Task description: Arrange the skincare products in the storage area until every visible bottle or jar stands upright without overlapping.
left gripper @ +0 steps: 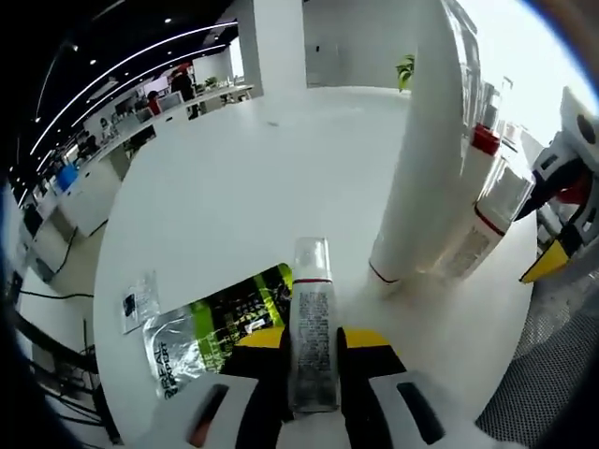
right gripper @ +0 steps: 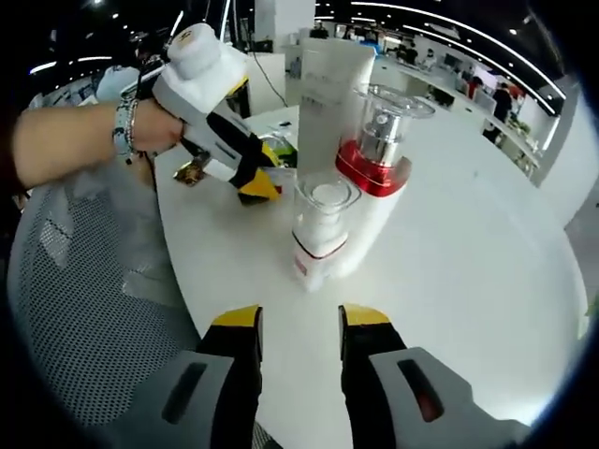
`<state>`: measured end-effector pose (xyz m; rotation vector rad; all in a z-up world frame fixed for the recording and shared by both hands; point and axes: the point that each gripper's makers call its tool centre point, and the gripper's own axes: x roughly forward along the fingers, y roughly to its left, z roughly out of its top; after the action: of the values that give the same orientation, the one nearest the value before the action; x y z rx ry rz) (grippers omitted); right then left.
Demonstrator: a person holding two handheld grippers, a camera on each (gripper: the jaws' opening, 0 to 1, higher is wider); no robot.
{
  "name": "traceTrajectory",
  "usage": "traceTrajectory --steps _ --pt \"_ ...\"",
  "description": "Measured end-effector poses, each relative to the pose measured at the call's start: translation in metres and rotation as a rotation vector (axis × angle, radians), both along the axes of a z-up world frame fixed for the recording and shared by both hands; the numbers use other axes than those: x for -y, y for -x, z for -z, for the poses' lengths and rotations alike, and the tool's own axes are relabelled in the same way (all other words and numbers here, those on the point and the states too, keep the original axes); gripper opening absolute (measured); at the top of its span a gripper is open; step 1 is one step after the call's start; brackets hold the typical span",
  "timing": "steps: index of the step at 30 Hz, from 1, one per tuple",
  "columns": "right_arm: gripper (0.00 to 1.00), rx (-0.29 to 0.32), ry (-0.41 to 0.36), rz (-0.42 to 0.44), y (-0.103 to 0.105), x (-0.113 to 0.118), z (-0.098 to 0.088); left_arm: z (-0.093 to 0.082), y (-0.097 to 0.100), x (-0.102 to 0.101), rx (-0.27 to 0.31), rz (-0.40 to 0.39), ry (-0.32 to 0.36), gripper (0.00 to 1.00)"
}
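Skincare bottle (left gripper: 313,341), clear with a printed label, clamped lengthwise between jaws of left gripper (left gripper: 313,348), cap end pointing away, lying low over white table (left gripper: 243,187). Flat green sachet (left gripper: 220,323) just left of it on the table, small clear packet (left gripper: 138,301) further left. Right gripper (right gripper: 299,323) jaws parted, nothing between them, hovering short of the upright group: clear-capped bottle (right gripper: 321,224) nearest, red-collared pump bottle (right gripper: 379,178) touching behind it, tall white tube (right gripper: 332,89) at the back. Risks, as judgement: bottle held horizontal, so needs tipping upright before release, else falls flat again; setting down close to the tight cluster could knock the tall tube over; sachet under the base would leave it leaning.
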<state>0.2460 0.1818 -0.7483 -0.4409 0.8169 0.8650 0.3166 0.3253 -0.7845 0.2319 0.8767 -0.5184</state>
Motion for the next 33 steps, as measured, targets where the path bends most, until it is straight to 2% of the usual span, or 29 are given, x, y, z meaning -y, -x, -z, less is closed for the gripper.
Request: traceTrajectory --steps 4,10,12,13,18,24,27,30,31,33 --pt "0.29 0.004 0.009 -0.02 0.003 -0.001 0.001 -0.02 -0.002 -0.002 -0.014 -0.092 0.135 0.2" --pt "0.29 0.005 -0.002 -0.027 0.003 -0.002 0.0 -0.031 -0.004 -0.02 -0.018 -0.18 0.168 0.2" --pt "0.29 0.001 -0.009 -0.048 0.006 -0.005 0.0 -0.036 -0.002 -0.022 -0.038 -0.202 0.187 0.2" --pt "0.29 -0.015 -0.02 -0.055 0.009 -0.007 0.0 -0.039 0.0 -0.024 -0.06 -0.203 0.193 0.2" --pt "0.27 -0.061 -0.043 -0.099 0.021 -0.013 0.002 -0.055 0.015 -0.027 -0.065 -0.166 0.163 0.2" --pt "0.24 -0.089 -0.06 -0.121 0.027 -0.019 0.002 -0.05 0.052 -0.035 -0.138 -0.124 0.083 0.2" --pt "0.22 -0.116 -0.089 -0.151 0.035 -0.027 0.0 -0.051 0.066 -0.038 -0.149 -0.097 0.06 0.2" --pt "0.22 -0.139 -0.136 -0.167 0.042 -0.034 -0.009 -0.06 0.079 -0.033 -0.16 -0.083 0.096 0.2" --pt "0.22 -0.151 -0.185 -0.171 0.045 -0.041 -0.016 -0.065 0.083 -0.026 -0.156 -0.081 0.139 0.2" --pt "0.22 -0.166 -0.254 -0.161 0.046 -0.049 -0.029 -0.073 0.09 -0.017 -0.143 -0.063 0.174 0.2"
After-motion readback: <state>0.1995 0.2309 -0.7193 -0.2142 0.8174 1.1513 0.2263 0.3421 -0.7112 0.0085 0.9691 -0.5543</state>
